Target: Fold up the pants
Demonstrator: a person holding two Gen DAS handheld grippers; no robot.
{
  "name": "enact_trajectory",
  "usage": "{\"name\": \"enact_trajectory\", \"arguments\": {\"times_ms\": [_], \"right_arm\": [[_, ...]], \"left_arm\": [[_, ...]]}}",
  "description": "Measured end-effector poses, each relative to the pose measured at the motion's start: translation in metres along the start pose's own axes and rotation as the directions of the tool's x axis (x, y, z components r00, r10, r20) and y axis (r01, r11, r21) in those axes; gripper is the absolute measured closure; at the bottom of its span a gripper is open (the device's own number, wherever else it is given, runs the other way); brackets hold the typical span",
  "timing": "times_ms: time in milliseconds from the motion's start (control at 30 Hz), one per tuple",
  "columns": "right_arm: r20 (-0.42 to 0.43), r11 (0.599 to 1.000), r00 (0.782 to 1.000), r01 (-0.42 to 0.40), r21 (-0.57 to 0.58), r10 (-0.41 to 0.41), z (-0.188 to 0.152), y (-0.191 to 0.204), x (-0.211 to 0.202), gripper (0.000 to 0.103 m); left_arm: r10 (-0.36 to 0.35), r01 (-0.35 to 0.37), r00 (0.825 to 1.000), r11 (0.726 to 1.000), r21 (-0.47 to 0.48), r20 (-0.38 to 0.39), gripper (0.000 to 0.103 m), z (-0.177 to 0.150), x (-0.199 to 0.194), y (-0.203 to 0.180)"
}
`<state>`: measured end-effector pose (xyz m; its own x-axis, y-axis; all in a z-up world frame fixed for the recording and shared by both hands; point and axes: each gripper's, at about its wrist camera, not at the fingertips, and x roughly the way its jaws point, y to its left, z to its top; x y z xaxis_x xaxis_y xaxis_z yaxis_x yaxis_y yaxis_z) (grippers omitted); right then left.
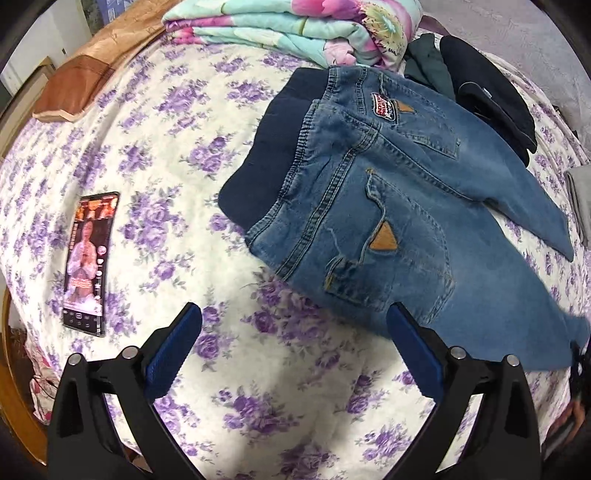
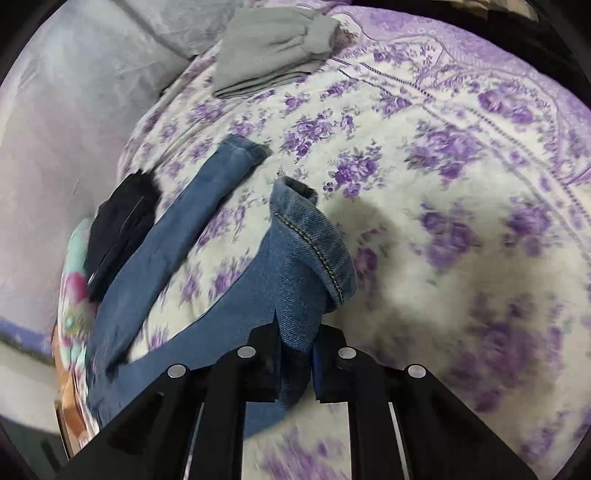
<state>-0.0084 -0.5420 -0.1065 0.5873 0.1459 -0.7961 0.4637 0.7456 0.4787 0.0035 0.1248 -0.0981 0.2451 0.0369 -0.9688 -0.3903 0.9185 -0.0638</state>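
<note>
Blue jeans (image 1: pixel 388 206) lie back side up on the floral bedsheet (image 1: pixel 166 166), navy waistband to the left, legs running right. My left gripper (image 1: pixel 295 325) is open and empty, just in front of the jeans' near hip edge. My right gripper (image 2: pixel 297 354) is shut on the near leg of the jeans (image 2: pixel 306 258) close to its hem, which stands up above the bed. The other leg (image 2: pixel 177 221) lies flat, stretched toward the far left.
A phone (image 1: pixel 88 258) with a lit screen lies left of the left gripper. A folded floral blanket (image 1: pixel 295 29) and dark clothes (image 1: pixel 487 96) sit behind the jeans. A brown cushion (image 1: pixel 74 92) lies far left. Folded grey clothing (image 2: pixel 273 51) lies at the far end.
</note>
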Motion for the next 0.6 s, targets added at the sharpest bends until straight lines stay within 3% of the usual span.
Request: {"name": "enact_trajectory", "arguments": {"times_ms": [100,200,267,367,467,500,600], "right_arm": [[-0.002,0.998,1.000,0.017,-0.062,-0.017,-0.012,0.001,-0.015,0.091],[-0.025,0.998,0.999,0.039,-0.057,-0.040,-0.021,-0.002,-0.011,0.090],[-0.016,0.997,0.999,0.046,-0.061,-0.047,-0.022,-0.006,-0.013,0.090],[-0.010,0.997,0.999,0.042,-0.062,-0.043,-0.020,-0.003,-0.013,0.090],[-0.010,0.998,0.999,0.042,-0.056,-0.043,-0.020,-0.004,-0.013,0.089],[-0.010,0.997,0.999,0.046,-0.056,-0.047,-0.020,-0.004,-0.012,0.089],[-0.014,0.997,0.998,0.056,-0.049,-0.057,-0.022,-0.005,-0.009,0.089]], "left_arm": [[-0.063,0.059,0.995,0.997,-0.055,-0.072,0.032,0.007,0.018,0.004],[-0.099,0.082,0.979,0.992,-0.101,-0.176,0.043,0.013,0.047,0.007],[-0.119,0.092,0.973,0.986,-0.141,-0.198,0.044,0.020,0.058,0.010],[-0.145,0.115,0.972,0.980,-0.164,-0.184,0.044,0.034,0.062,0.014],[-0.173,0.140,0.973,0.969,-0.204,-0.154,0.067,0.046,0.060,0.023],[-0.177,0.142,0.973,0.965,-0.219,-0.148,0.078,0.048,0.061,0.026],[-0.172,0.144,0.978,0.966,-0.214,-0.121,0.089,0.045,0.056,0.030]]}}
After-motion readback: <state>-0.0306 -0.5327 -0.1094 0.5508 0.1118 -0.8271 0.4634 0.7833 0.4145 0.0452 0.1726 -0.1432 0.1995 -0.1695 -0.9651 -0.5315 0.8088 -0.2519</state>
